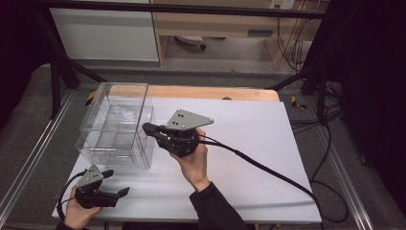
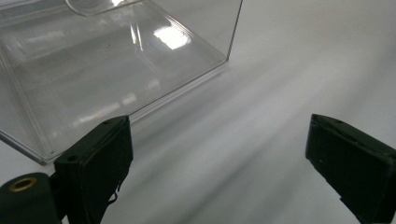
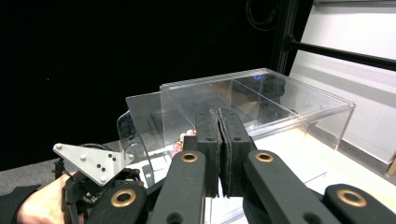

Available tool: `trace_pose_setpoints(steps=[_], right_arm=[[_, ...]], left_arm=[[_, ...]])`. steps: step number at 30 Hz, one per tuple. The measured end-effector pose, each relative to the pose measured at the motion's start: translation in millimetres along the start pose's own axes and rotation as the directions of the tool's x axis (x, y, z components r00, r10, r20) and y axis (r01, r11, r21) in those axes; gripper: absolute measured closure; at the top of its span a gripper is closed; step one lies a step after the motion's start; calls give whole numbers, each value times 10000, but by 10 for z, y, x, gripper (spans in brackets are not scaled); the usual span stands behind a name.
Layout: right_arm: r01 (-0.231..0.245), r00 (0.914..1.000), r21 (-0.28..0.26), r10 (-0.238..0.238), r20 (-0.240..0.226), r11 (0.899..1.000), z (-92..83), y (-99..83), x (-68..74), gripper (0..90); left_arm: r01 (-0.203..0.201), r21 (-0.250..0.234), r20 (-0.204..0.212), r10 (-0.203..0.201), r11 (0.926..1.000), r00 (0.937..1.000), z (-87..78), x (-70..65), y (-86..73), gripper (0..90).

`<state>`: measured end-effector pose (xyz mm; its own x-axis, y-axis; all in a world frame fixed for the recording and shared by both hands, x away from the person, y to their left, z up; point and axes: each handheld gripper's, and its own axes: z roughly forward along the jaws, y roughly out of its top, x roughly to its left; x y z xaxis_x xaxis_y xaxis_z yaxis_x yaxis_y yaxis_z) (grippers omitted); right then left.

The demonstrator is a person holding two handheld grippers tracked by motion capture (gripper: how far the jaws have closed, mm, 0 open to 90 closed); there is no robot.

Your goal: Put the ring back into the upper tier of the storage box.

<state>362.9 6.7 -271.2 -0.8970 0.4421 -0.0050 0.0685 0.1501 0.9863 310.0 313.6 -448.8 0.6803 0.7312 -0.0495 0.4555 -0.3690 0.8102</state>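
Jaws of right gripper (image 3: 218,140) together, small pinkish thing behind, unclear, near clear box (image 3: 261,105).

Box (image 1: 117,127): clear glossy plastic; table (image 1: 249,143): matt white sheet over wood; gripper (image 1: 146,128) jaws: matt black, grey metal plate.

A clear box (image 1: 117,125) stands on the table (image 1: 258,139), toward nine o'clock from the table's middle. The right gripper (image 1: 149,128) sits at the box's three o'clock side, just beside its wall, jaws pressed together and pointing toward nine o'clock. The left gripper (image 1: 117,183) lies at the box's six o'clock, near the table's front edge, jaws spread wide, apart from the box.
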Motion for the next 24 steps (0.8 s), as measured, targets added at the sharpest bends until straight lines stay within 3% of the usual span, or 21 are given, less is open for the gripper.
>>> trace_pose_setpoints(steps=[24], right_arm=[[230,9991,570,-210,-358,9981,462,91,138,884]], left_arm=[[25,-49,16,-25,10000,10000,-2,-5,1,71]])
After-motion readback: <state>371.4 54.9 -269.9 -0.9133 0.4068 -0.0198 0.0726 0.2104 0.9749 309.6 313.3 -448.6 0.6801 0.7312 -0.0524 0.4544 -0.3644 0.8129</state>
